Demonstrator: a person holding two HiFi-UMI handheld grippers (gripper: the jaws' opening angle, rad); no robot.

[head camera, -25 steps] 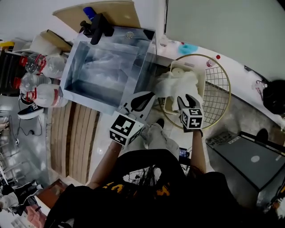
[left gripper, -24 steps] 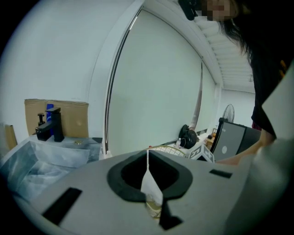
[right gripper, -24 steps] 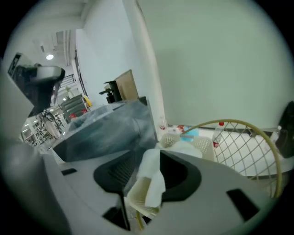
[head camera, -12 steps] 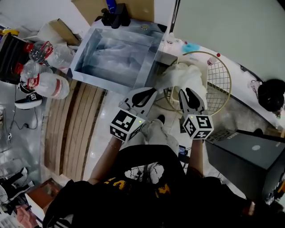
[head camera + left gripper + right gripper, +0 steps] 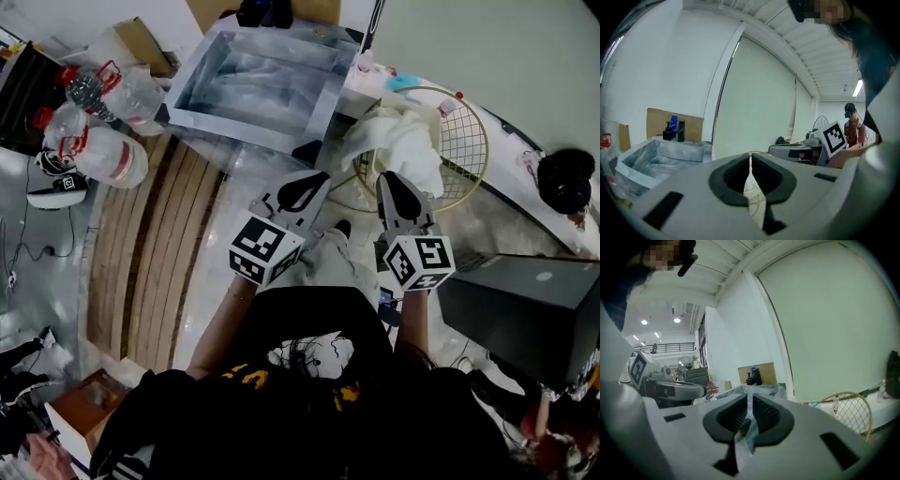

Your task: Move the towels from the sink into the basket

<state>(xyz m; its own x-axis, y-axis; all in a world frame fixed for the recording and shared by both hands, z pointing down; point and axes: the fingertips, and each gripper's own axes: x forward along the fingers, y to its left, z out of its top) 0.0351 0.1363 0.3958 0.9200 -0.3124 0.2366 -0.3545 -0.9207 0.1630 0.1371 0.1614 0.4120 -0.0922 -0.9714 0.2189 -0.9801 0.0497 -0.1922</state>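
Our towels (image 5: 403, 141) are all heaped in the wire basket (image 5: 466, 150) right of the sink (image 5: 262, 80). The left gripper (image 5: 317, 178) has its jaws pressed together. The right gripper (image 5: 385, 180) jaws have just been closing and are practically touching, with nothing between them.

Black shirt (image 5: 394, 412) — yellow-white print

The left gripper (image 5: 750, 158) has its jaws together, with nothing between them. At left is the sink (image 5: 647, 159), with a black tap (image 5: 677, 131) and cardboard (image 5: 656, 119) behind it. A marker cube (image 5: 834, 136) shows at right.
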